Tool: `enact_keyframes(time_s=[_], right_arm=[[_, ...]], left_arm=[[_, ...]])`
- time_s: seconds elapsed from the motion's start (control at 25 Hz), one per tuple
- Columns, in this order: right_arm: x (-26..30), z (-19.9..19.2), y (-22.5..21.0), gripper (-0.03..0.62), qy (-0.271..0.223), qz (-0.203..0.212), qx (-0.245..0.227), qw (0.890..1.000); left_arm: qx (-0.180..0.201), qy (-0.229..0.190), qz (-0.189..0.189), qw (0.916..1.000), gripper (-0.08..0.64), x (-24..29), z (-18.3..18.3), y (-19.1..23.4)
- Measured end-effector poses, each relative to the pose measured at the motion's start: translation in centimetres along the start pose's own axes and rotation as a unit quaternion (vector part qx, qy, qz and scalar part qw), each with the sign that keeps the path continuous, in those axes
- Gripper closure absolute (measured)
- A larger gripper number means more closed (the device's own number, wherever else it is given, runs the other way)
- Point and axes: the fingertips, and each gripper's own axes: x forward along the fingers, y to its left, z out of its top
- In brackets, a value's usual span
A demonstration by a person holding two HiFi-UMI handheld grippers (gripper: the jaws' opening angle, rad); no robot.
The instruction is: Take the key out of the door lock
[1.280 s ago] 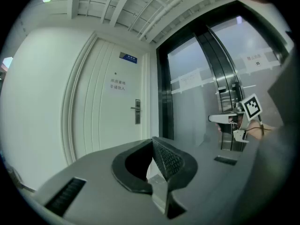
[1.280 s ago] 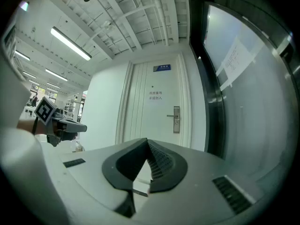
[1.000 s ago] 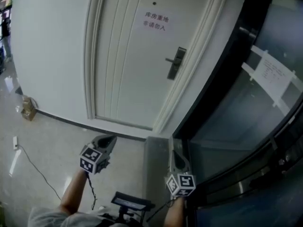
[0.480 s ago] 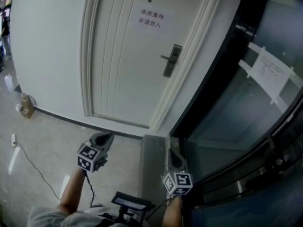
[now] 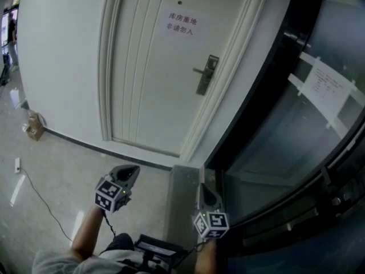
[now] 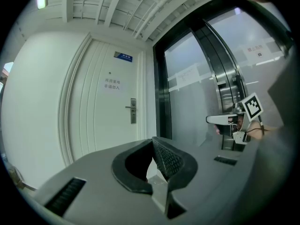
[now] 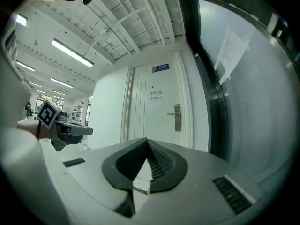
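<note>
The left tongs (image 5: 129, 170) and the right tongs (image 5: 203, 188) are held level side by side. Each pair is closed tip to tip, with nothing between the pads. In the left gripper view the left tongs (image 6: 152, 141) meet at a point, and in the right gripper view the right tongs (image 7: 146, 141) do the same. Ahead of both, and well apart from them, stands a white panelled door (image 5: 148, 79) in a white wall (image 5: 57, 56). The door lock (image 5: 206, 75), a metal plate with a lever handle, sits on the door's edge nearer the right tongs. The key is too small to make out. A paper notice (image 5: 182, 24) hangs on the door above the lock, and a blue sign (image 6: 123, 56) sits over the frame. Beyond the right tongs runs a dark-framed glass wall (image 5: 274, 147) with a sheet of paper (image 5: 326, 89) stuck on it. Below the tongs the floor (image 5: 63, 164) is pale and glossy. To the left of the left tongs a cable (image 5: 39, 201) trails across it and a small cardboard box (image 5: 34, 127) stands against the wall. A white ribbed ceiling (image 7: 122, 22) carries strip lights.
</note>
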Motion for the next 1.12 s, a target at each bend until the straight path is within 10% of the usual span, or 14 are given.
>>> enact_keyframes(time_s=[1.12], right_arm=[[19.5,0.9,-6.9,0.58,0.003,-0.013,0.0,1.0]], left_arm=[[0.0,-0.003,-0.014,0.9999,0.552,17.9,2.6,12.8]])
